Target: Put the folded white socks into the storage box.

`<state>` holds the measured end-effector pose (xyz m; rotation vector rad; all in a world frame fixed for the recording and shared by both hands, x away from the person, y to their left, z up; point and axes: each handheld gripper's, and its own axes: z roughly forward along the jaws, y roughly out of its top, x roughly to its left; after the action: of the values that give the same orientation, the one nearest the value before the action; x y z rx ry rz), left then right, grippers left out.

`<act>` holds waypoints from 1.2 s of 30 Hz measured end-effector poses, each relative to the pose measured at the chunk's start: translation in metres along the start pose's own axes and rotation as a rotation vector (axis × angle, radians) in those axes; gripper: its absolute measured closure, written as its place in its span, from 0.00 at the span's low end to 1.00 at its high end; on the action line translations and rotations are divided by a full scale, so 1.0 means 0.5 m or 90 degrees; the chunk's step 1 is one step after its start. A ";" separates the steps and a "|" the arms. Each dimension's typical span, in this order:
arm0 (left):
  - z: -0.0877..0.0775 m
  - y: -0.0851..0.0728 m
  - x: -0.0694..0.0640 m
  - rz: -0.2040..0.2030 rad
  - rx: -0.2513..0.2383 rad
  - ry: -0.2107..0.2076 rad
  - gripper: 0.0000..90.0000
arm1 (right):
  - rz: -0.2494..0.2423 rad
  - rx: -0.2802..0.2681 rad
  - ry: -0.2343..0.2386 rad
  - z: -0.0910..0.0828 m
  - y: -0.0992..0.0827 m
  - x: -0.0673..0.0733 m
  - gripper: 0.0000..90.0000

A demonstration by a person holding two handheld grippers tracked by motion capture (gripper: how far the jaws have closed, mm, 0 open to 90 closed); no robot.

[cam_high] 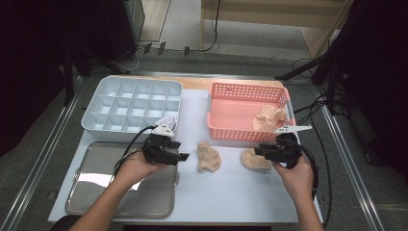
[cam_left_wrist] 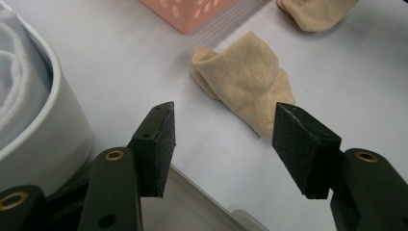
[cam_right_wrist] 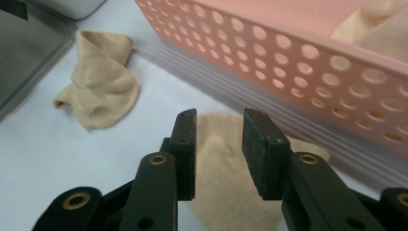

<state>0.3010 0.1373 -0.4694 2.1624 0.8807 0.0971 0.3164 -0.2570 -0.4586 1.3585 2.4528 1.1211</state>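
Two beige socks lie on the white table (cam_high: 226, 192) in front of the pink basket (cam_high: 246, 91). The left sock (cam_high: 208, 157) is crumpled, in the middle of the table. The right sock (cam_high: 254, 159) lies flatter, near the front wall of the basket.

The right gripper (cam_high: 260, 150) is directly over the right sock. In the right gripper view its jaws stand partly apart, and the sock (cam_right_wrist: 226, 163) shows in the gap between them and below them. The pads do not press on the cloth, so nothing is held. The perforated wall of the basket (cam_right_wrist: 298, 62) runs very near this sock, just beside the right jaw, so there is little free space on that side. More beige socks (cam_high: 269, 118) lie inside the basket, in its right part.

The left gripper (cam_high: 185, 157) is near the left sock, with a small gap to it. In the left gripper view its jaws are wide apart and empty, and the sock (cam_left_wrist: 245, 79) lies on the table beyond them, not between them.

Behind the left gripper stands a white tray (cam_high: 132, 106) with many compartments; one front compartment holds something white and folded (cam_high: 167, 122). A metal tray (cam_high: 91, 192) lies under the left hand (cam_high: 137, 168), at the left front of the table. Its edge (cam_left_wrist: 202, 202) is just under the left jaws.
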 end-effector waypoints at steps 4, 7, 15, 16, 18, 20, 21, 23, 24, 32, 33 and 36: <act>0.000 0.000 0.000 -0.001 0.000 0.001 0.47 | -0.004 -0.005 0.001 -0.002 0.004 0.018 0.76; 0.000 0.000 -0.001 0.000 0.001 0.000 0.47 | -0.003 -0.006 0.009 -0.001 0.002 0.027 0.76; 0.000 0.000 0.000 0.003 0.003 0.002 0.47 | -0.015 -0.028 0.054 0.002 0.005 0.041 0.67; 0.000 -0.001 0.000 0.002 0.002 0.002 0.47 | -0.019 -0.028 0.057 0.003 0.005 0.043 0.65; 0.000 -0.001 0.000 0.001 0.001 0.002 0.47 | -0.033 -0.027 0.061 0.006 0.005 0.047 0.63; 0.001 -0.001 0.000 0.000 0.002 0.002 0.47 | -0.041 -0.026 0.065 0.009 0.005 0.051 0.62; 0.001 -0.001 0.000 0.000 0.002 0.002 0.47 | -0.044 -0.023 0.072 0.011 0.005 0.053 0.61; 0.001 -0.001 0.000 0.002 0.002 0.002 0.47 | -0.060 -0.019 0.064 0.017 0.003 0.061 0.60; 0.001 -0.001 0.000 0.002 0.002 0.002 0.47 | -0.071 -0.016 0.056 0.019 0.002 0.064 0.60; 0.001 -0.001 0.000 -0.001 0.001 0.004 0.47 | -0.083 -0.020 0.049 0.029 -0.001 0.075 0.52; 0.001 -0.001 0.001 0.001 0.003 0.004 0.47 | -0.074 -0.019 0.050 0.031 -0.001 0.076 0.50; 0.001 -0.001 0.000 0.001 0.003 0.004 0.47 | -0.073 -0.007 0.058 0.037 -0.001 0.083 0.54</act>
<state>0.3010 0.1374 -0.4702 2.1679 0.8841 0.1022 0.2997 -0.2151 -0.4626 1.1707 2.5471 1.1922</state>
